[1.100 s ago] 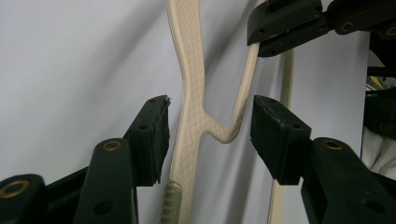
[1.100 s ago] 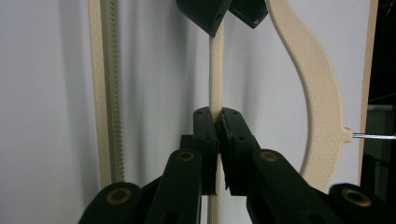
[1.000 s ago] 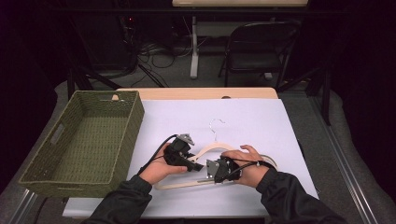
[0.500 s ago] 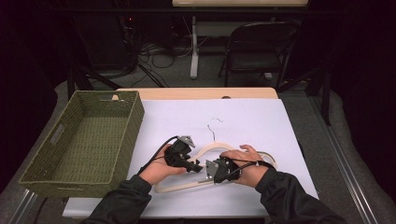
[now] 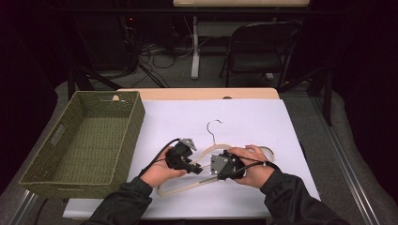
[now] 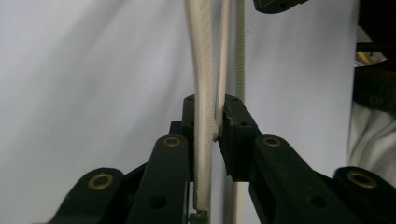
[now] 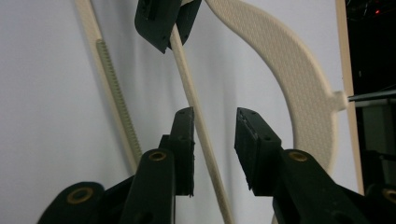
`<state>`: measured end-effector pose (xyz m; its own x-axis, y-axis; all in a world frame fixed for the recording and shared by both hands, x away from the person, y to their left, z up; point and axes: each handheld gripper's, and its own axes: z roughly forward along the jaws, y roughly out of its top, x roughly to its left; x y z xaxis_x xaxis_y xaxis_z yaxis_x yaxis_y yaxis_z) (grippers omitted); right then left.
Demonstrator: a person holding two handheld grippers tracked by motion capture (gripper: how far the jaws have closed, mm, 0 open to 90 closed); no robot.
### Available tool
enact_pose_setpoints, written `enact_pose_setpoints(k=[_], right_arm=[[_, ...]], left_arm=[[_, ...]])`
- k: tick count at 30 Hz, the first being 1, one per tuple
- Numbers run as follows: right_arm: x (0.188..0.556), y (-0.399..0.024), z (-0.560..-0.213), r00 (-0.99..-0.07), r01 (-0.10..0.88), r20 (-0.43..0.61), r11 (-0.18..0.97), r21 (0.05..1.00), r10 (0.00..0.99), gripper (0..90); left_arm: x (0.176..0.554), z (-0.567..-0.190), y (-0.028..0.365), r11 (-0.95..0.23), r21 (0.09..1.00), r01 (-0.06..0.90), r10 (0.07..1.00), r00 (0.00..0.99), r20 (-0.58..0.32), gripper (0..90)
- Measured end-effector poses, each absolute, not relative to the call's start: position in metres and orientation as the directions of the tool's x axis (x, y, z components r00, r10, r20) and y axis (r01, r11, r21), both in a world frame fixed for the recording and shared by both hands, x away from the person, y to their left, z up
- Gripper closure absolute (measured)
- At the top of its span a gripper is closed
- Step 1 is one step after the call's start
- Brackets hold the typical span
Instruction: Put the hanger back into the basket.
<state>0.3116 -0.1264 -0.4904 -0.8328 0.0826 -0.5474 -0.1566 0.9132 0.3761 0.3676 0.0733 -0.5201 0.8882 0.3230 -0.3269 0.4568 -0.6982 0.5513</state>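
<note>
While the left claw [image 6: 208, 123] pinches the hanger [image 6: 201, 93], its thin bar crosses the parted right claw [image 7: 214, 140].

my left gripper [image 6: 208, 123] is clamped tight; my right gripper [image 7: 214, 135] sits close opposite it, jaws spread apart.
</note>
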Motion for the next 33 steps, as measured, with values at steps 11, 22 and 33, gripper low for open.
enact_pose_setpoints(k=[11,22,33], right_arm=[[0.309,-0.134,-0.488,-0.858,-0.098,-0.497,0.909,0.405,0.129,63.3],[0.311,-0.137,-0.489,-0.877,-0.066,-0.456,0.904,0.422,0.149,60.5],[0.313,-0.165,-0.491,-0.876,0.019,-0.417,0.881,0.474,0.243,57.6]], left_arm=[[0.366,-0.515,0.076,-0.685,0.579,0.442,0.302,0.896,-0.326,87.4],[0.367,-0.512,0.078,-0.670,0.594,0.445,0.300,0.894,-0.332,87.5],[0.362,-0.496,0.090,-0.624,0.619,0.478,0.392,0.876,-0.281,87.5]])
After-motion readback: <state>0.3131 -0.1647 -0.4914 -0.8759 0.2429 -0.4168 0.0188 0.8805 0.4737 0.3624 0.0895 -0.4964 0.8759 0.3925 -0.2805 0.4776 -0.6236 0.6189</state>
